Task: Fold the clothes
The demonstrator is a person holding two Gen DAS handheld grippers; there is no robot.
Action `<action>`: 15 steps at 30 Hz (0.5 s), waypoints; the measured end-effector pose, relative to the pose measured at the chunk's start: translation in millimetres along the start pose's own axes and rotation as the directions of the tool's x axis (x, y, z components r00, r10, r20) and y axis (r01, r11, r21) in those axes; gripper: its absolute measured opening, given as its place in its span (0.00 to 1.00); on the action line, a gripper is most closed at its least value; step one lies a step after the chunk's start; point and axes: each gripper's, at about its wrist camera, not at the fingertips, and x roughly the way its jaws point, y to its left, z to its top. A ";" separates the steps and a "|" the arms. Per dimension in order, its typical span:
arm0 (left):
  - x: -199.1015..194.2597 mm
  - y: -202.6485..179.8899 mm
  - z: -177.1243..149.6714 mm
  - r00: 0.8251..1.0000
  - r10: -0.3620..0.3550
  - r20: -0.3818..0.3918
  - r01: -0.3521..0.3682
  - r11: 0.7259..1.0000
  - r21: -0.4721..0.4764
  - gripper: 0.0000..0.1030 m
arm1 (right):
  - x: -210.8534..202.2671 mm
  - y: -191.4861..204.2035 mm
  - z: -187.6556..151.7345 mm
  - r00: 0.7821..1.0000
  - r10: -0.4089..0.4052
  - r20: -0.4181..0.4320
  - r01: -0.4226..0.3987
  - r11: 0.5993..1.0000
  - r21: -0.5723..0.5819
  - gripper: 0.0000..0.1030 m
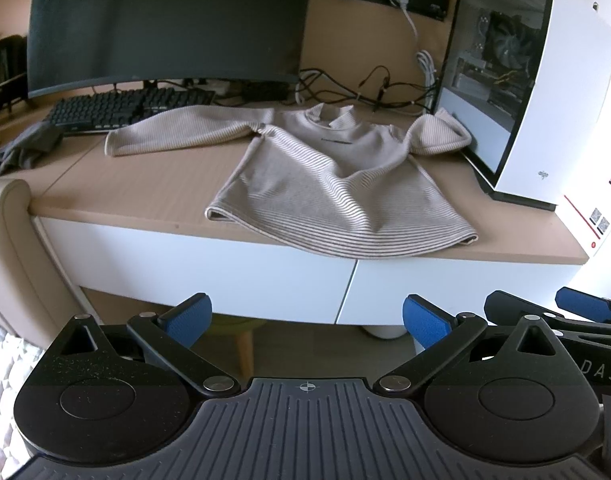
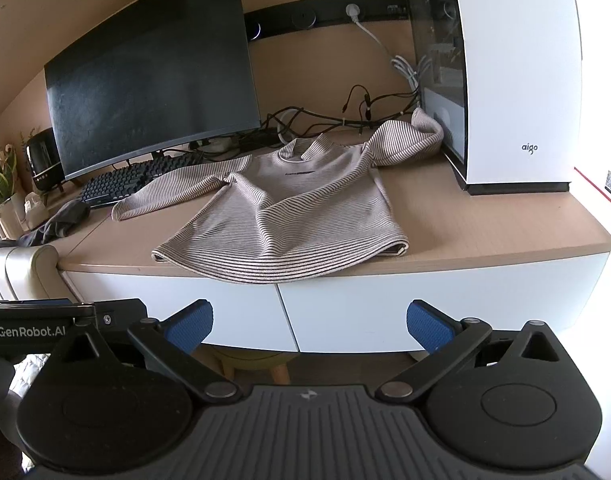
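A beige striped long-sleeved shirt (image 1: 325, 184) lies spread on the wooden desk (image 1: 125, 184), its hem hanging a little over the front edge. One sleeve stretches left toward the keyboard; the other bunches against the PC case. It also shows in the right wrist view (image 2: 289, 216). My left gripper (image 1: 307, 316) is open and empty, in front of and below the desk edge. My right gripper (image 2: 309, 322) is open and empty, also short of the desk; it shows at the right edge of the left wrist view (image 1: 577, 308).
A curved monitor (image 1: 165, 24), a black keyboard (image 1: 125, 110) and tangled cables (image 1: 369, 88) stand behind the shirt. A white PC case (image 1: 537, 92) stands at the right. A dark grey cloth (image 1: 21, 150) lies at the left. A stool (image 2: 253, 360) is under the desk.
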 end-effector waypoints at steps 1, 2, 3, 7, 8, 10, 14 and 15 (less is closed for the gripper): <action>0.2 -0.3 0.0 1.000 0.000 0.000 0.000 1.000 0.001 1.00 | -0.1 -0.1 -0.1 1.000 -0.001 0.002 0.001 1.000 -0.002 1.00; 0.3 -1.0 -0.1 1.000 0.000 0.000 0.000 1.000 0.001 1.00 | -0.5 0.0 0.0 1.000 -0.003 0.007 0.003 1.000 -0.004 1.00; 0.6 -1.4 -0.1 1.000 0.000 0.000 0.000 1.000 0.001 1.00 | -0.9 0.6 0.0 1.000 -0.006 0.011 0.006 1.000 -0.005 1.00; 1.8 -1.9 0.1 1.000 0.000 0.001 0.000 1.000 0.000 1.00 | 0.0 -0.9 1.0 1.000 -0.005 0.015 0.005 1.000 -0.009 1.00; 2.6 -2.0 0.6 1.000 0.001 0.001 -0.001 1.000 0.000 1.00 | 0.3 -1.2 1.1 1.000 -0.005 0.015 0.005 1.000 -0.009 1.00; 3.8 -1.9 1.2 1.000 0.001 0.000 -0.001 1.000 0.000 1.00 | 0.9 -1.4 0.9 1.000 -0.004 0.014 0.004 1.000 -0.010 1.00; 6.6 -2.2 2.6 1.000 0.003 -0.003 -0.003 1.000 -0.001 1.00 | 3.5 -2.5 1.4 1.000 -0.001 0.009 0.001 1.000 -0.009 1.00; 7.2 -2.1 2.9 1.000 0.004 -0.003 -0.004 1.000 -0.001 1.00 | 4.4 -2.5 1.8 1.000 0.000 0.007 0.000 1.000 -0.009 1.00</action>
